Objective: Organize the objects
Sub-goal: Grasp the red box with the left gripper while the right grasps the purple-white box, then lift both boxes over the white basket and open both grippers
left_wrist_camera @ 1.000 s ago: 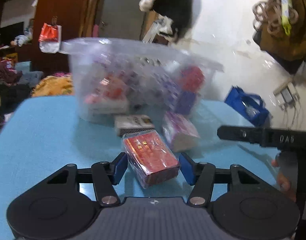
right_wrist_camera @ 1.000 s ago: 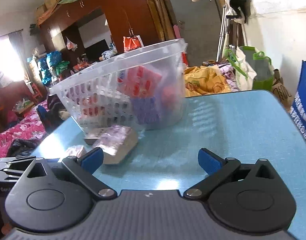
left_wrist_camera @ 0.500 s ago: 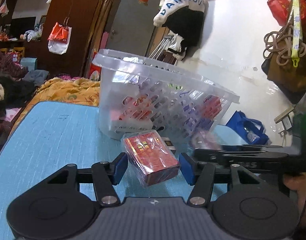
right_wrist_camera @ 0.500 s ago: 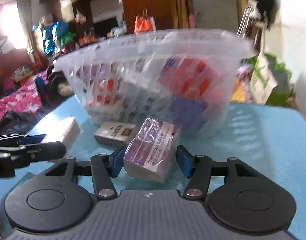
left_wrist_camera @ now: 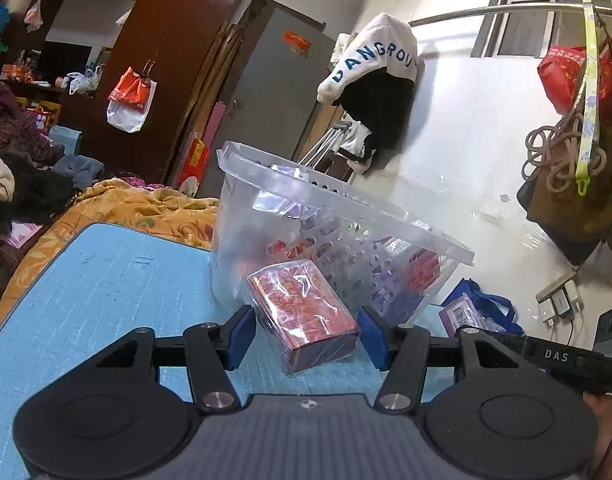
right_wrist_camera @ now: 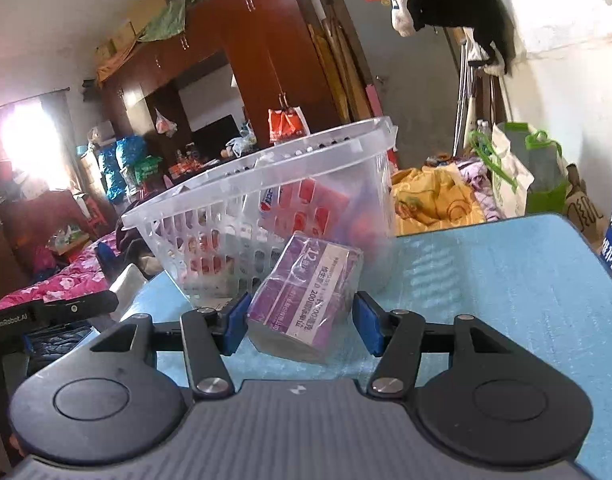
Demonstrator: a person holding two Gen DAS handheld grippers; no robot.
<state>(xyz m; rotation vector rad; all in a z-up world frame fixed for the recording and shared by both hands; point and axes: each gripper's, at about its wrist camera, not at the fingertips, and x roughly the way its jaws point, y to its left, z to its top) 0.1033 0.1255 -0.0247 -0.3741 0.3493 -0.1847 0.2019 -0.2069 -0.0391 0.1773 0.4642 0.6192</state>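
Note:
A clear plastic basket (left_wrist_camera: 346,216) holding several red and purple boxes stands on the blue table (left_wrist_camera: 98,292); it also shows in the right wrist view (right_wrist_camera: 234,200). My left gripper (left_wrist_camera: 304,334) is shut on a red wrapped box (left_wrist_camera: 302,312) and holds it lifted in front of the basket. My right gripper (right_wrist_camera: 302,326) is shut on a purple wrapped box (right_wrist_camera: 306,292), raised before the basket. The purple box also shows at the right of the left wrist view (left_wrist_camera: 462,316).
A grey box (right_wrist_camera: 218,304) lies on the table by the basket's base, mostly hidden. An orange blanket (left_wrist_camera: 138,208) lies beyond the table's far edge. A blue bag (left_wrist_camera: 482,304) and a wall socket (left_wrist_camera: 558,300) sit to the right. The other gripper's body (right_wrist_camera: 46,312) is at the left.
Both grippers have lifted their boxes off the table and tilted upward toward the basket. The right gripper closed on the purple box during the last second.

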